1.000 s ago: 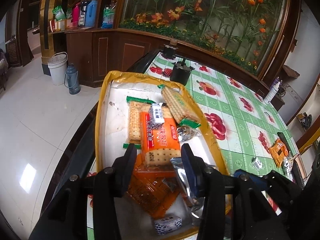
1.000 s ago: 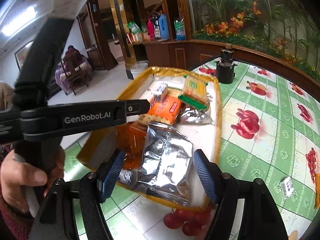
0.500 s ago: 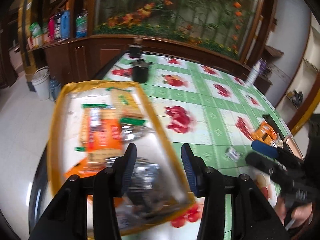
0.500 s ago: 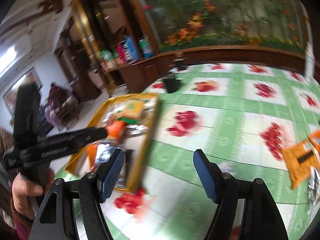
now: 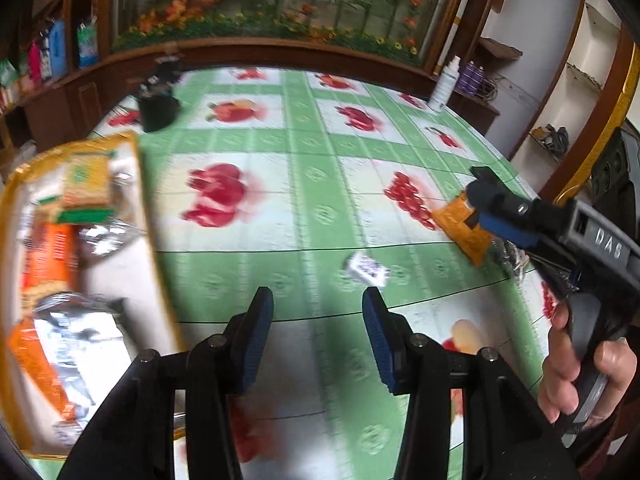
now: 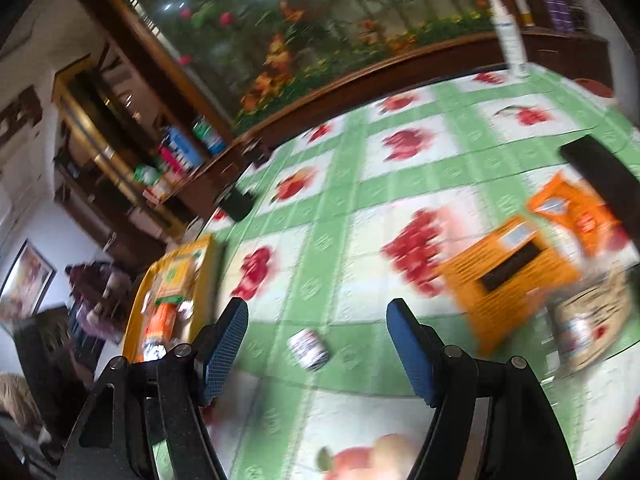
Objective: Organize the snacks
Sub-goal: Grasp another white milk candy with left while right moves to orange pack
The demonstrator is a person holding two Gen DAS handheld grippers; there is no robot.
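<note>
left gripper (image 5: 318, 336): jaws apart, nothing between them, over the green-checked bench (image 5: 304, 184)
right gripper (image 6: 318, 354): jaws wide apart, empty, pointing at the loose snacks on the bench (frame is motion-blurred)
right hand (image 5: 580, 360): wrapped around the right gripper's handle, seen at the right edge of the left wrist view
yellow tray (image 5: 150, 208): left side of the bench, holds the sorted snacks
tray contents: green-striped cracker pack (image 5: 86, 182), orange cracker pack (image 5: 50, 256), silver pouch (image 5: 80, 332)
small dark-and-white packet (image 6: 309, 349): lies alone on the bench, ahead of and between the right jaws
orange packet (image 6: 508, 276): flat on the bench, right of the small packet
second orange packet (image 6: 576, 212): just behind the first one, near the far right
black cup (image 5: 157, 110): far side of the bench, beyond the tray
</note>
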